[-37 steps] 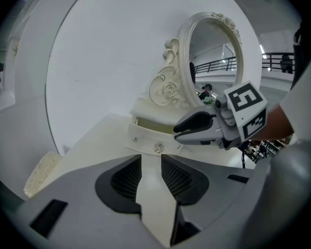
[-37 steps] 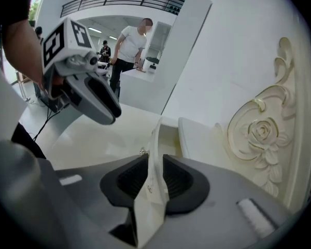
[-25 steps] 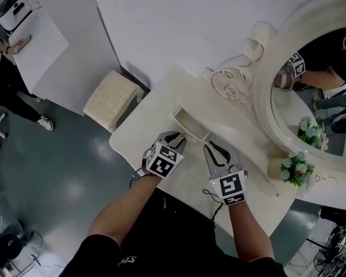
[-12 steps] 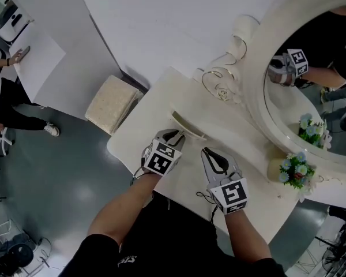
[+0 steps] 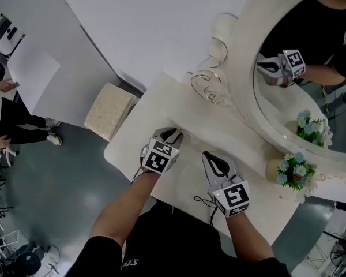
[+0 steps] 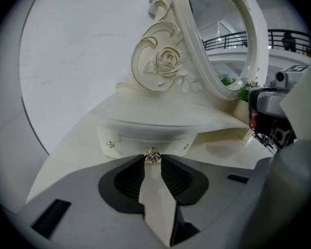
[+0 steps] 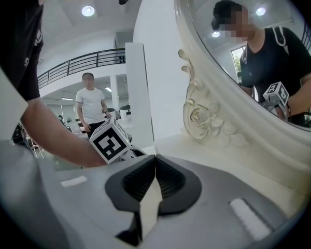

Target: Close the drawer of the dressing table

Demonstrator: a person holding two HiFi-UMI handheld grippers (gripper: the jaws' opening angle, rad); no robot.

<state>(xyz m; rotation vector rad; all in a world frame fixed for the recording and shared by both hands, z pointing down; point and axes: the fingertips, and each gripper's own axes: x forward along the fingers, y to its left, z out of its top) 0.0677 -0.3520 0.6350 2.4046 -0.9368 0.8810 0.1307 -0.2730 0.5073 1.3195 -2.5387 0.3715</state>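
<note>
The cream drawer front [image 6: 125, 140] of the dressing table [image 5: 259, 198] sits pushed in under the raised shelf, with no open cavity showing. Its small gilt rose knob [image 6: 153, 157] lies between the fingertips of my left gripper [image 6: 153, 161], which close on it. In the head view the left gripper [image 5: 172, 133] rests at the shelf's front edge. My right gripper [image 5: 211, 155] hovers over the tabletop to the right, apart from the drawer. Its jaws have just been closing, and in the right gripper view the right gripper [image 7: 155, 158] is shut with nothing between the pads.
A large oval mirror [image 5: 303, 91] with carved scrollwork [image 5: 210, 88] stands behind the shelf. A small pot of flowers [image 5: 293, 171] sits at the table's right. A cushioned stool [image 5: 109, 109] stands left of the table on the grey floor. A person [image 5: 6, 120] stands at far left.
The drawer's open cavity has narrowed and vanished as my left gripper moved toward the mirror with the knob. The right gripper's jaws have come together and it has drawn slightly back.
</note>
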